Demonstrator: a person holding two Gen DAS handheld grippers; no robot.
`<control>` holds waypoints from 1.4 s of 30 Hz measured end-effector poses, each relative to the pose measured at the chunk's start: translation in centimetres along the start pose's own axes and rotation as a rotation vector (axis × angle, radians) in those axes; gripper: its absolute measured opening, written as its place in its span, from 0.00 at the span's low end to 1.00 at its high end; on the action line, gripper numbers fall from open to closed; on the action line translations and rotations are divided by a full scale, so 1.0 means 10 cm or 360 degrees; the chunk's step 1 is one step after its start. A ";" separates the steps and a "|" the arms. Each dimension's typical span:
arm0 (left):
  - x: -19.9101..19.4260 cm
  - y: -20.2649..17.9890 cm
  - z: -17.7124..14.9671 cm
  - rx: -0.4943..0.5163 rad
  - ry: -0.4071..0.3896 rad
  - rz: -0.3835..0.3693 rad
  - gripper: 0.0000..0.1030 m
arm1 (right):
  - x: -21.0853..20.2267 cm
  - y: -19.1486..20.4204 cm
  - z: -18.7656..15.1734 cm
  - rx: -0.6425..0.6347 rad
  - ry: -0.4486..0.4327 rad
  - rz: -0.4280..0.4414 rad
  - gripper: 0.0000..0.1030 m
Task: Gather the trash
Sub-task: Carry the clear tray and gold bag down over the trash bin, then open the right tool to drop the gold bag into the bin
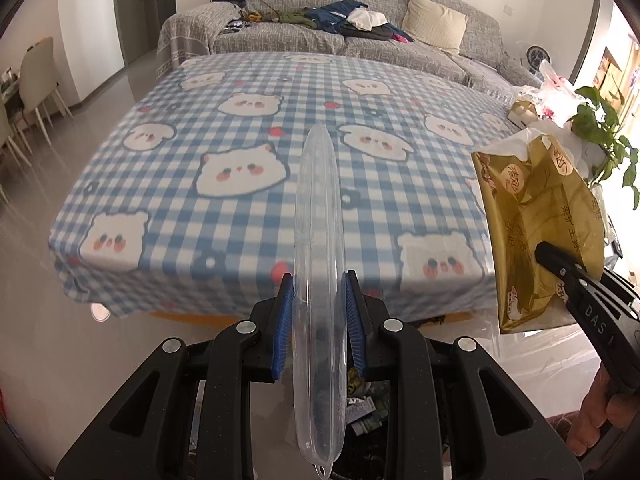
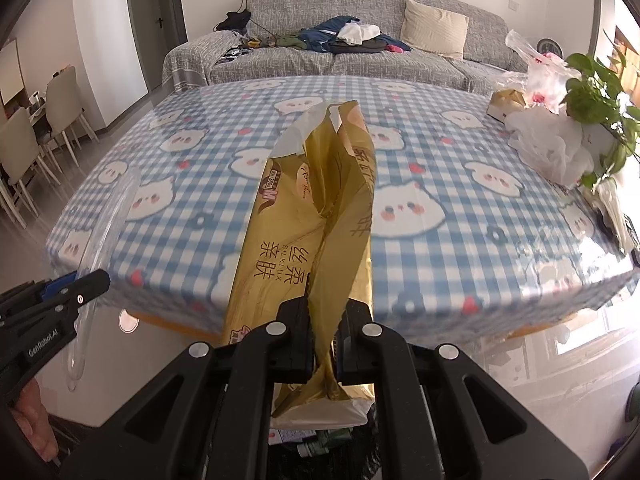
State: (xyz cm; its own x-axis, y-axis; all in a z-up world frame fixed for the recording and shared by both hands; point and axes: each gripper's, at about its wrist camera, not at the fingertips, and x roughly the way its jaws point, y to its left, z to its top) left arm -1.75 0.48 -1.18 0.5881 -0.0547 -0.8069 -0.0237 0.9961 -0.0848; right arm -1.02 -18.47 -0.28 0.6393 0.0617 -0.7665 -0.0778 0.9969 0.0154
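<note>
My left gripper (image 1: 319, 296) is shut on a clear plastic lid (image 1: 318, 240), held edge-on in front of the table; the lid also shows in the right wrist view (image 2: 106, 216). My right gripper (image 2: 323, 330) is shut on a gold tissue wrapper (image 2: 316, 216), crumpled and open at the top; it also shows at the right of the left wrist view (image 1: 536, 220). Both are held over a dark trash bag with packaging scraps (image 1: 366, 408) below the grippers, also seen in the right wrist view (image 2: 316, 440).
A table with a blue checked bear-print cloth (image 1: 240, 128) lies ahead. Plastic bags (image 2: 552, 136), a small box (image 2: 506, 104) and a green plant (image 2: 600, 92) sit at its right side. A grey sofa (image 1: 360, 40) with clothes stands behind. Chairs (image 2: 60, 108) stand at left.
</note>
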 end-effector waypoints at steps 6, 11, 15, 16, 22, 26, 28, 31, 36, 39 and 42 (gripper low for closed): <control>-0.10 -0.04 -0.30 0.0010 0.0013 -0.0023 0.24 | -0.11 0.00 -0.37 -0.0008 0.0026 0.0002 0.06; -0.12 -0.06 -0.57 -0.0002 0.0026 -0.0056 0.24 | -0.20 0.01 -0.64 -0.0004 0.0041 0.0014 0.06; -0.08 -0.04 -0.80 -0.0031 0.0058 -0.0073 0.24 | -0.25 0.03 -0.83 -0.0016 0.0043 0.0008 0.06; -0.08 -0.03 -0.83 -0.0034 0.0058 -0.0073 0.24 | -0.25 0.04 -0.87 -0.0017 0.0045 0.0004 0.06; -0.04 0.04 -1.08 -0.0076 0.0059 -0.0058 0.24 | -0.21 0.05 -1.15 -0.0010 0.0088 0.0004 0.06; 0.05 0.08 -1.26 -0.0096 0.0085 -0.0025 0.24 | -0.13 0.10 -1.36 -0.0018 0.0105 -0.0008 0.06; 0.10 0.09 -1.34 -0.0110 0.0106 -0.0029 0.24 | -0.07 0.13 -1.46 -0.0021 0.0122 -0.0007 0.06; 0.15 0.07 -1.48 -0.0110 0.0123 -0.0029 0.24 | 0.06 0.19 -1.61 -0.0048 0.0160 -0.0018 0.06; 0.25 0.10 -1.66 -0.0147 0.0169 -0.0034 0.24 | 0.25 0.27 -1.76 -0.0084 0.0230 -0.0014 0.06; 0.34 0.14 -1.73 -0.0160 0.0187 -0.0001 0.24 | 0.37 0.29 -1.83 -0.0095 0.0287 -0.0015 0.06; 0.43 0.18 -1.77 -0.0165 0.0203 0.0024 0.24 | 0.45 0.32 -1.91 -0.0115 0.0322 -0.0022 0.06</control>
State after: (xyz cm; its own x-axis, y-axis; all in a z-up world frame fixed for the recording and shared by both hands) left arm -13.56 0.79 -15.10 0.4799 -0.0546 -0.8756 -0.1189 0.9848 -0.1266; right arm -12.99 -16.00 -16.00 0.4746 0.0298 -0.8797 -0.1298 0.9909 -0.0364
